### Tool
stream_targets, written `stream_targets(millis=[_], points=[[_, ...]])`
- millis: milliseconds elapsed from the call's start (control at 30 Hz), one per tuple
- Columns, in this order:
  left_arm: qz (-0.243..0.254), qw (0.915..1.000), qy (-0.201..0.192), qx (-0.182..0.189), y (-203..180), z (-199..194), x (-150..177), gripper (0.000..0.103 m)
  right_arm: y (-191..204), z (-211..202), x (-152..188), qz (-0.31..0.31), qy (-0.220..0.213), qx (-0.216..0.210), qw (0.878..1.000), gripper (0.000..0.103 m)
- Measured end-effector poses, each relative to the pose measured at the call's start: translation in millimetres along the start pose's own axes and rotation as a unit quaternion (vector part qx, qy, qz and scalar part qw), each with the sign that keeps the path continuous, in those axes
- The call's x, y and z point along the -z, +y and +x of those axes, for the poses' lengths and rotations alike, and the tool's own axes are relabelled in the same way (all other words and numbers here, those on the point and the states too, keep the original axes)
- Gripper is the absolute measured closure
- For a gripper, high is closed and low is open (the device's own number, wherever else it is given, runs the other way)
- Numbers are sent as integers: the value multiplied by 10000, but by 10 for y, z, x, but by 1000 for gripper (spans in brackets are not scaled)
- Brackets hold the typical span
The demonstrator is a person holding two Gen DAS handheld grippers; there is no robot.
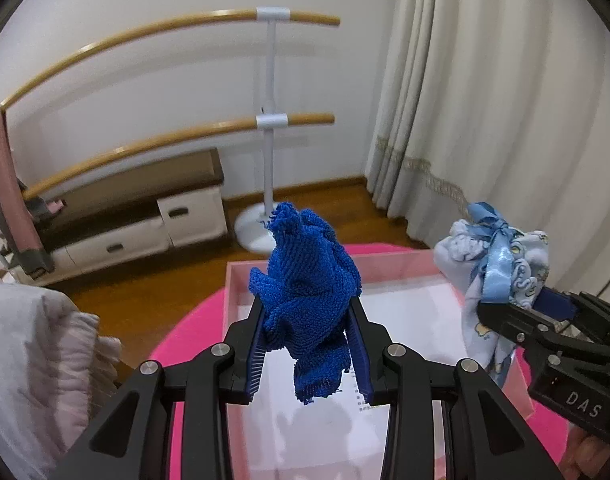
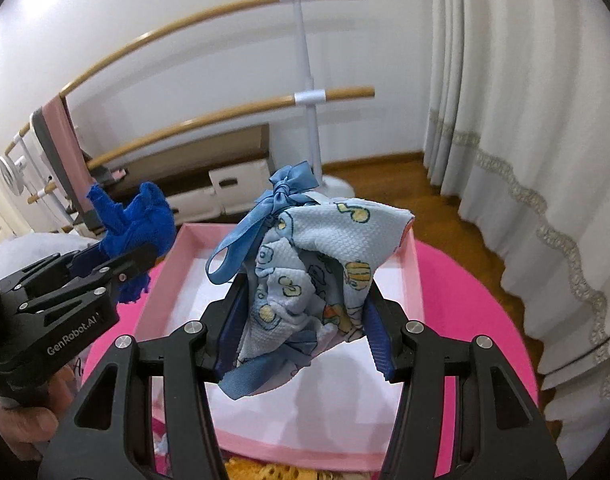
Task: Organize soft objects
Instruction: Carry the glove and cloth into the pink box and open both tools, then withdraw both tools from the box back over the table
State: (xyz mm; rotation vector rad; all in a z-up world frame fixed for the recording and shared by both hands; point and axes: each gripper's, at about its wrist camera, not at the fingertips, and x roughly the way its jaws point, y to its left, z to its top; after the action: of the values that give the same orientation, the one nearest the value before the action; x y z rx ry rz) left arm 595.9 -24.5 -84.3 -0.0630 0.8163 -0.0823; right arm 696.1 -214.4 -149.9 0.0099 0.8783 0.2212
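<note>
Held two cloths aloft, one per hand-held gripper: left hand-held gripper (image 1: 309, 340) clamped on one blue knit cloth (image 1: 309, 300), right hand-held gripper (image 2: 305, 332) clamped on one printed pale-blue cloth (image 2: 321, 264) with a ribbon (image 2: 281, 200). Below both, one open pink box (image 2: 413, 280) on a round pink bench (image 2: 473, 312). Beyond, one two-bar wooden rack (image 1: 273, 120), curtains (image 1: 485, 100).

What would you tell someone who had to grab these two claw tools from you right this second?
Left gripper: shut on the blue knit cloth, held over the pink box.
Right gripper: shut on the printed baby cloth with its blue ribbon, also over the box.
Done: both cloths picked up.
Left: nothing visibly in the box yet; probably lower and release both inside.
</note>
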Motion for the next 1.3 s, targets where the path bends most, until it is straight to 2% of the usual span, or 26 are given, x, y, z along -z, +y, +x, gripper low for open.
stream_targets(millis=[167, 400, 467, 533, 567, 600, 633, 667, 700, 733, 967, 1300], points=[[27, 9994, 351, 22, -61, 629, -347, 68, -79, 307, -47, 101, 308, 3, 9995, 52], [75, 9982, 592, -19, -148, 1200, -703, 64, -196, 614, -49, 217, 619, 19, 9978, 49], [82, 9980, 626, -35, -156, 1270, -739, 56, -217, 672, -51, 262, 651, 12, 9975, 45], [55, 9981, 612, -50, -148, 1292, -761, 34, -250, 699, -35, 321, 675, -12, 9972, 40], [41, 9985, 543, -97, -135, 1298, -784, 28, -269, 691, -29, 363, 637, -7, 9973, 36], [44, 9988, 461, -142, -122, 1259, -753, 20, -293, 675, -26, 391, 588, -4, 9975, 32], [50, 9991, 385, -187, -114, 1246, -781, 17, -305, 652, -27, 416, 543, 4, 9977, 20], [46, 9991, 362, -192, -109, 1242, -807, 16, -320, 628, -28, 439, 506, -1, 9978, 4], [26, 9993, 337, -183, -98, 1238, -840, 12, -338, 586, -26, 477, 447, -39, 9979, 0], [-1, 9993, 311, -189, -94, 1226, -869, 8, -349, 560, -28, 498, 429, -55, 9978, 0], [4, 9988, -203, -446, -69, 889, -949, 2, -354, 146, 1, 521, 142, 10, 9985, 0], [53, 9944, -957, -447, -112, 54, -655, 0, -173, -997, 313, 690, -811, 108, 9942, 0]])
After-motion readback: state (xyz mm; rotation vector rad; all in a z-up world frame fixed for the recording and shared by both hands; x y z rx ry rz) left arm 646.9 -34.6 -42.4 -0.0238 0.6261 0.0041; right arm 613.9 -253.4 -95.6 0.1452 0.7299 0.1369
